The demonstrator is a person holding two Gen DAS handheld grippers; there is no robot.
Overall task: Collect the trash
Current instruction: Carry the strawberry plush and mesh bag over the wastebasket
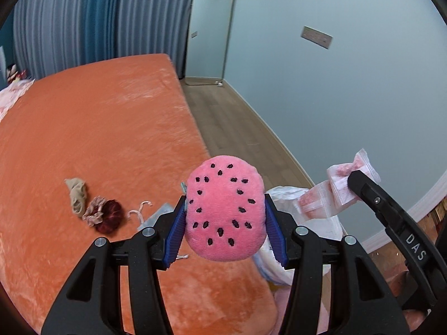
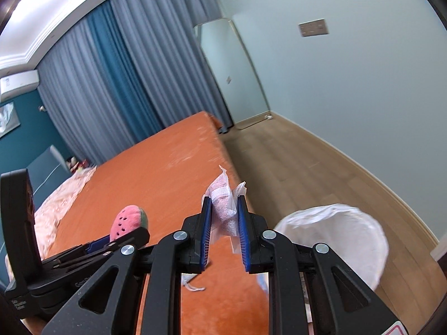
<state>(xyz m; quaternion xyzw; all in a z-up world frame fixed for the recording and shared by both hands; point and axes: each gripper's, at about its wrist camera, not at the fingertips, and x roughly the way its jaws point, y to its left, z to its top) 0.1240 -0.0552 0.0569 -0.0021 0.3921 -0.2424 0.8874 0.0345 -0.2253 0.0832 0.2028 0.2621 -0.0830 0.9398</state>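
Left gripper [image 1: 225, 217] clamped on a pink watermelon plush [image 1: 225, 209] above the orange bed [image 1: 97, 128]. Right gripper [image 1: 352, 180] at far right, pinching a crumpled pink-and-white packet [image 1: 339, 188]. White-lined bin [image 1: 293, 195] behind the plush. Beige sock [image 1: 76, 195], scrunchies [image 1: 104, 215] lying together on the blanket.

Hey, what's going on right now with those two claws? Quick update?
Left claw shut on watermelon plush. Right claw shut on pink-and-white wrapper. White-lined trash bin just to the right, path open.
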